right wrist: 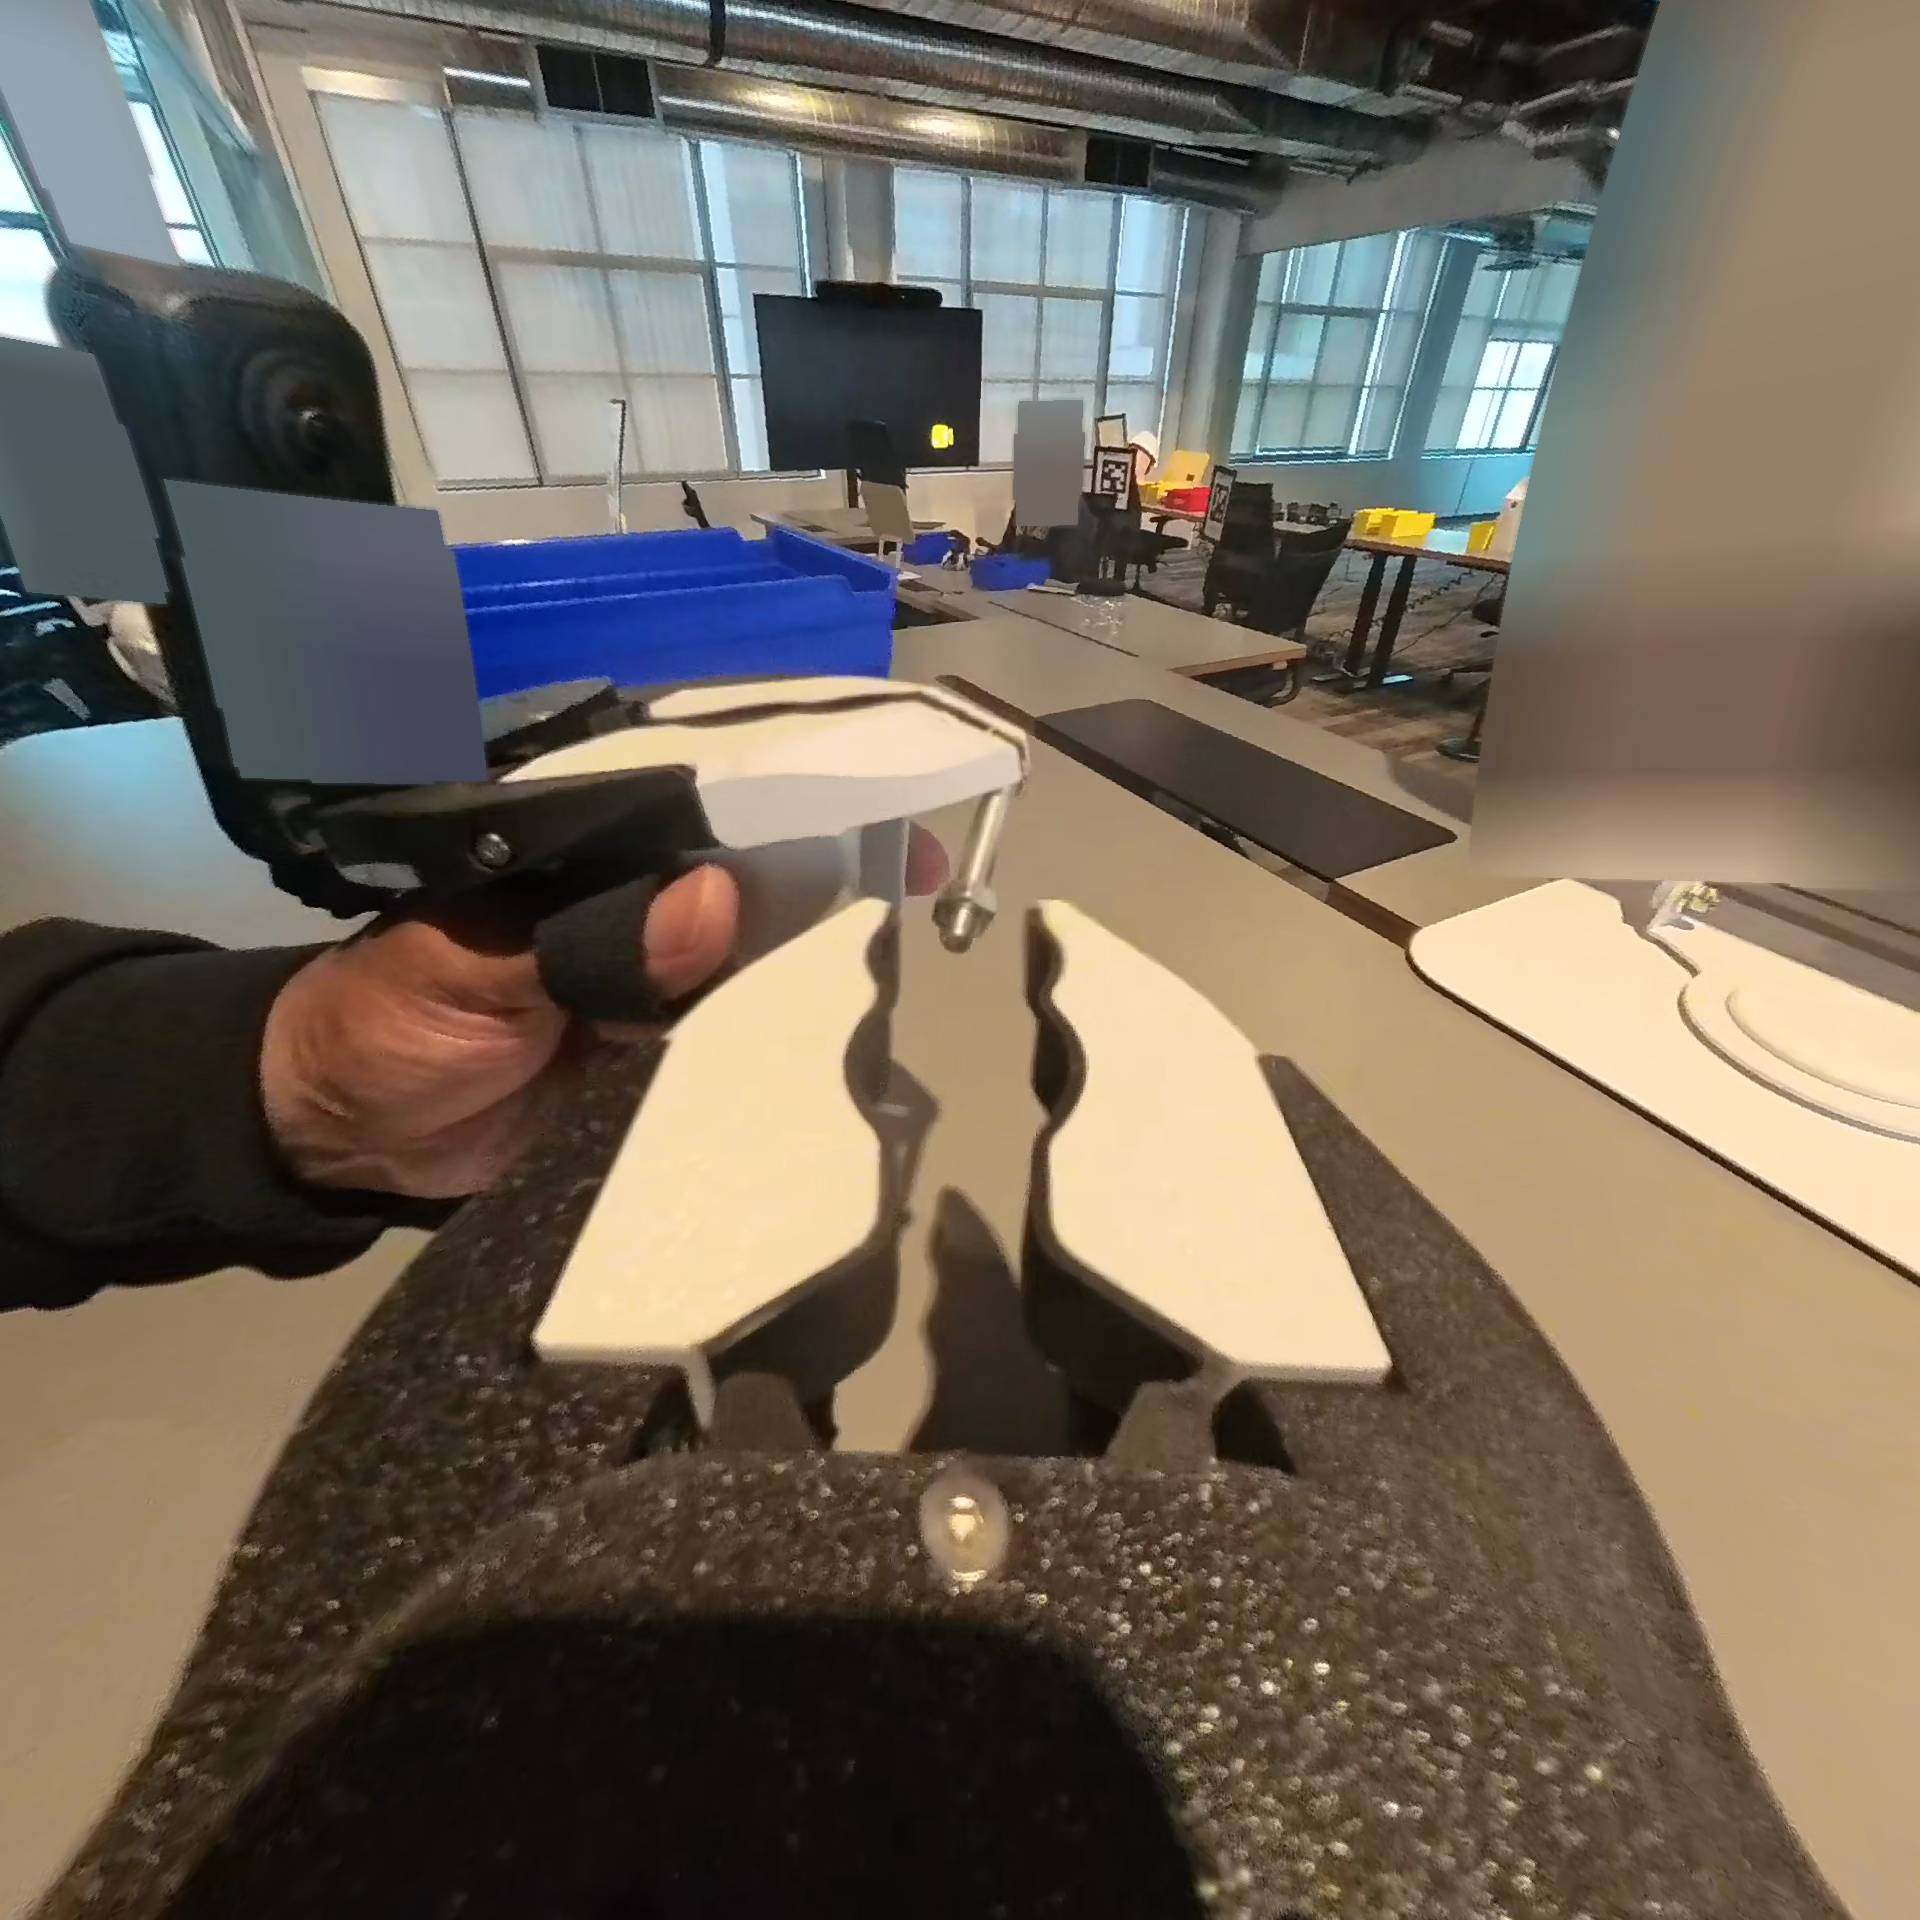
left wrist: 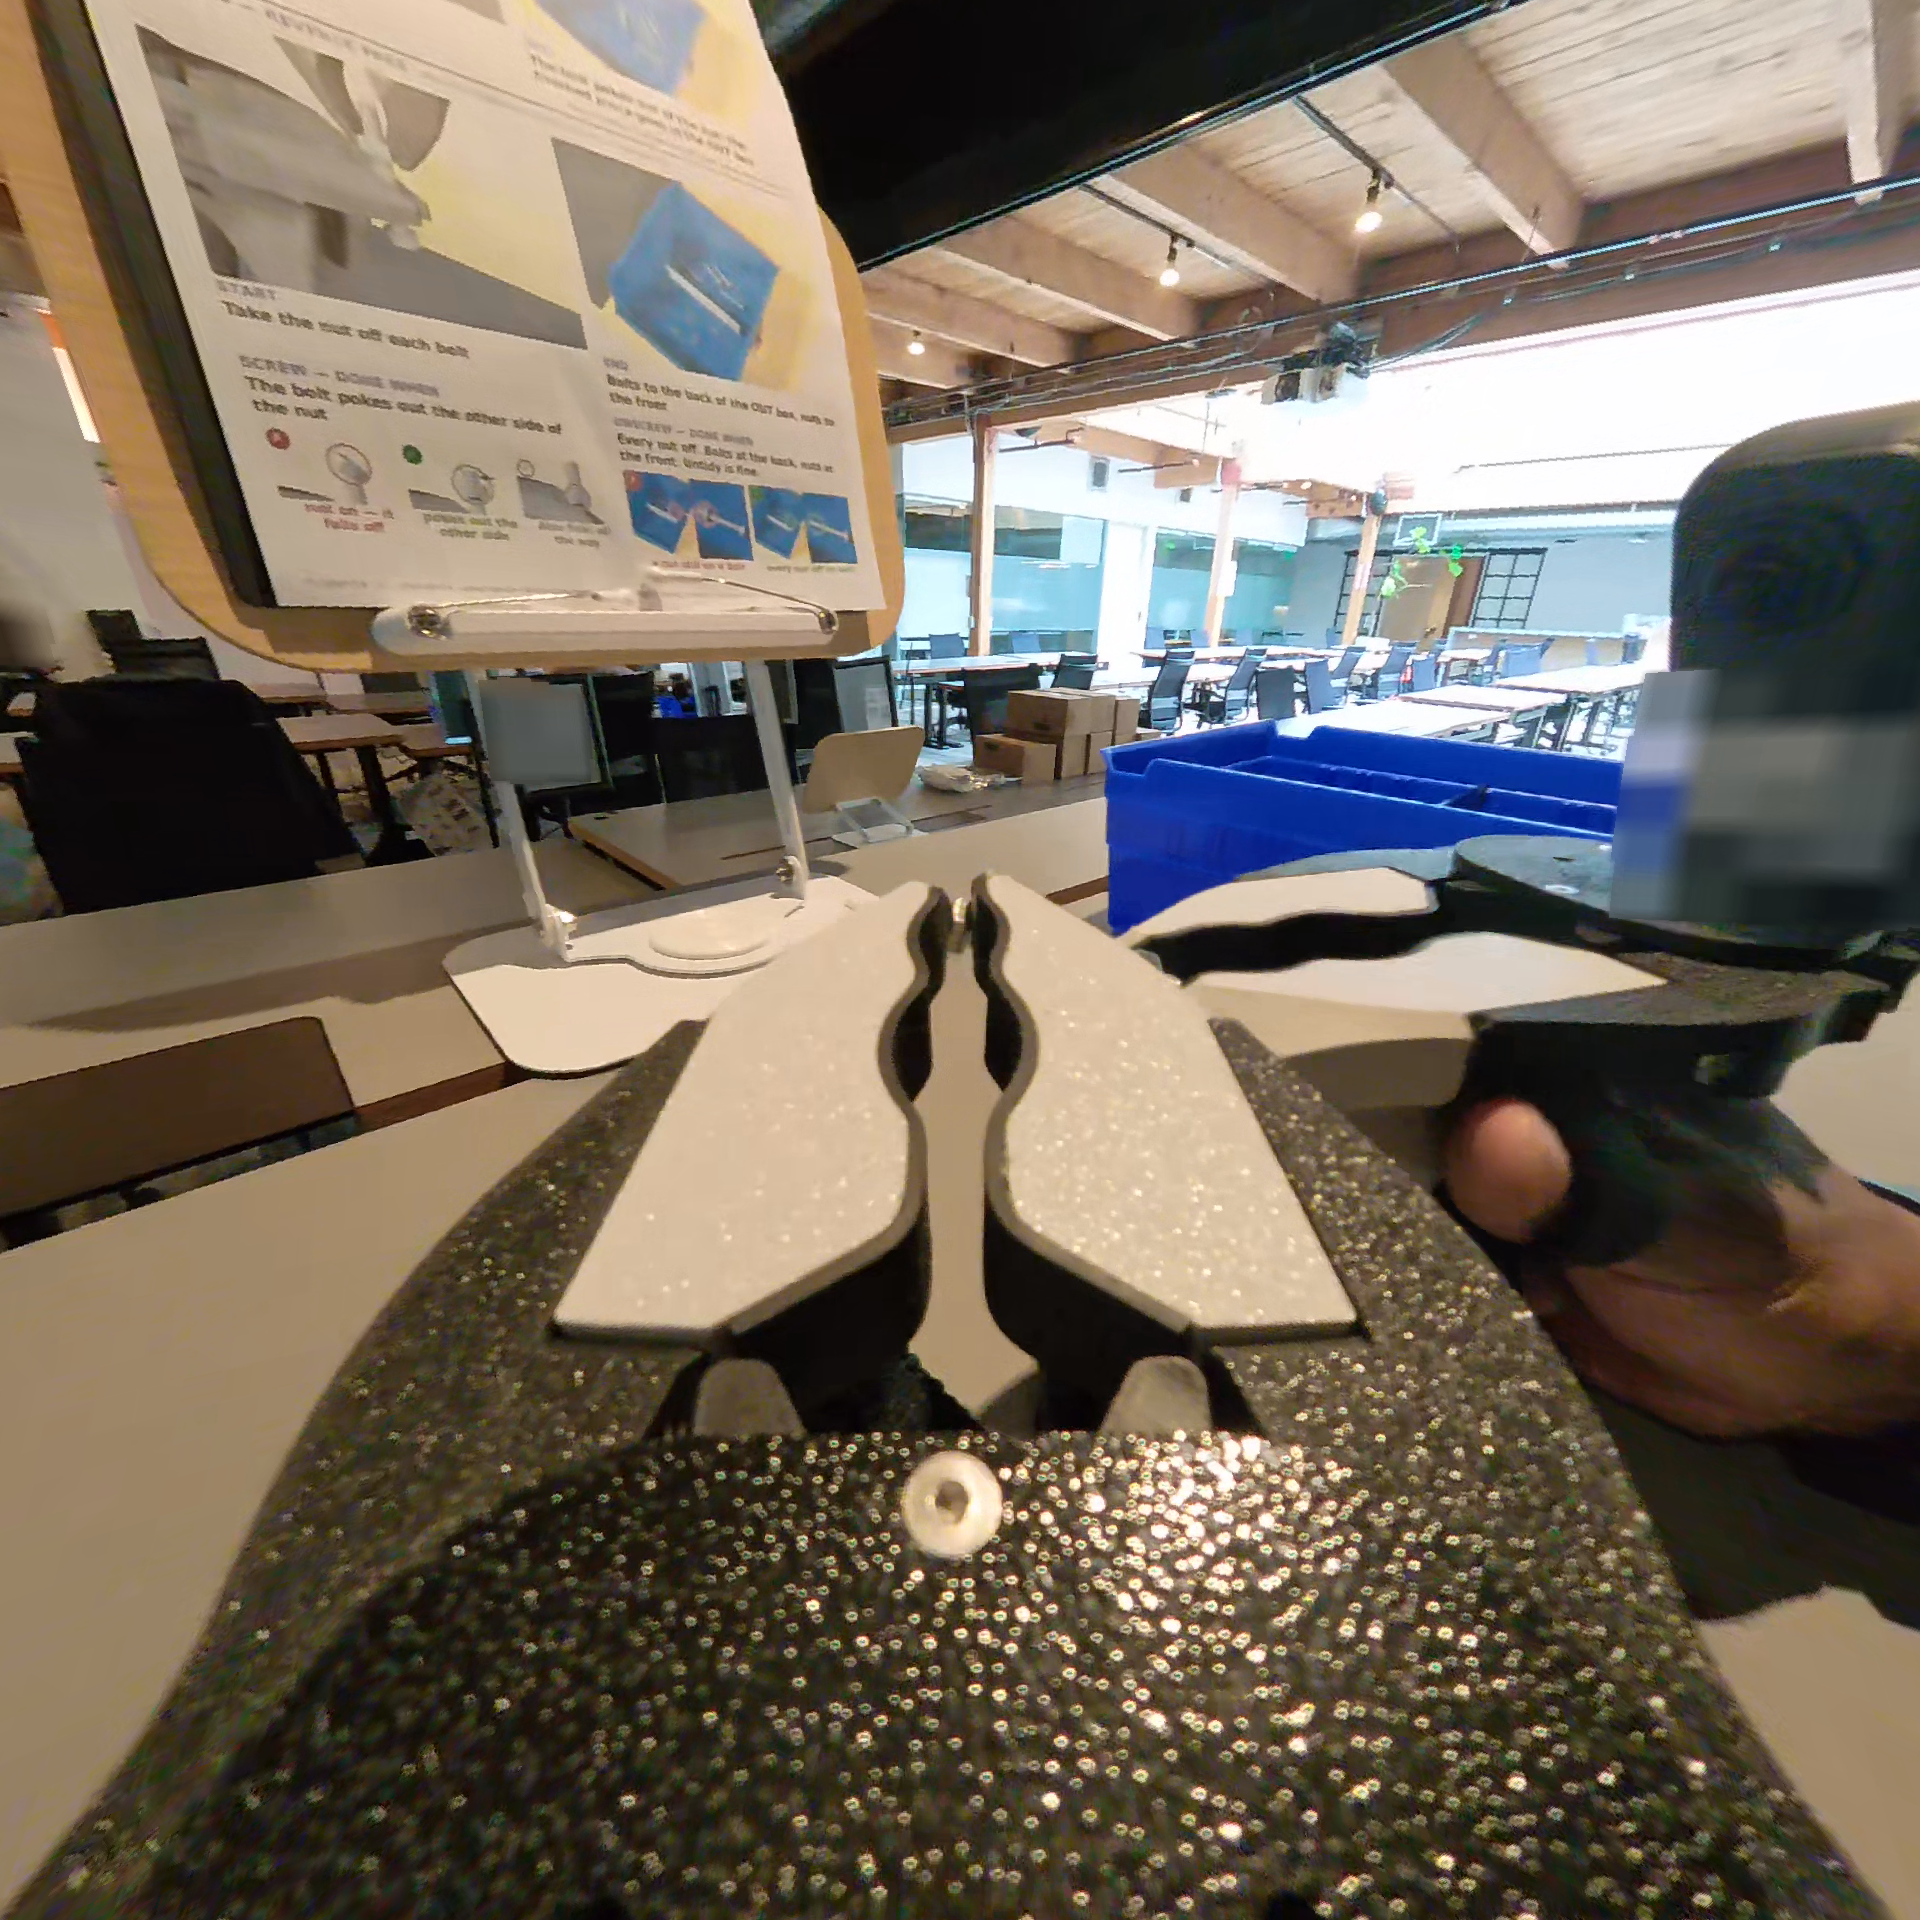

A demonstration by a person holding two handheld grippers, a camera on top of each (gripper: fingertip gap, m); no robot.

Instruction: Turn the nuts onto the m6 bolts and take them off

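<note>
My left gripper (left wrist: 961, 914) is shut on a silver bolt (left wrist: 956, 920), of which only one end shows between its tips. In the right wrist view the left gripper (right wrist: 1013, 769) comes in from the left. The bolt (right wrist: 982, 847) hangs down from its tips, with what looks like a nut (right wrist: 961, 920) near its lower end. My right gripper (right wrist: 961, 914) is open, one fingertip on each side of that lower end, not touching it. It also shows at the right in the left wrist view (left wrist: 1174, 940), held by a hand.
A blue bin (left wrist: 1351, 810) (right wrist: 675, 613) stands behind the grippers on the grey table (left wrist: 208, 1403). A stand with an instruction sheet (left wrist: 520, 312) rests on a white base (left wrist: 644, 956) (right wrist: 1662, 1018). A black mat (right wrist: 1247, 779) lies farther back. My two grippers' fingertips are within a few centimetres of each other.
</note>
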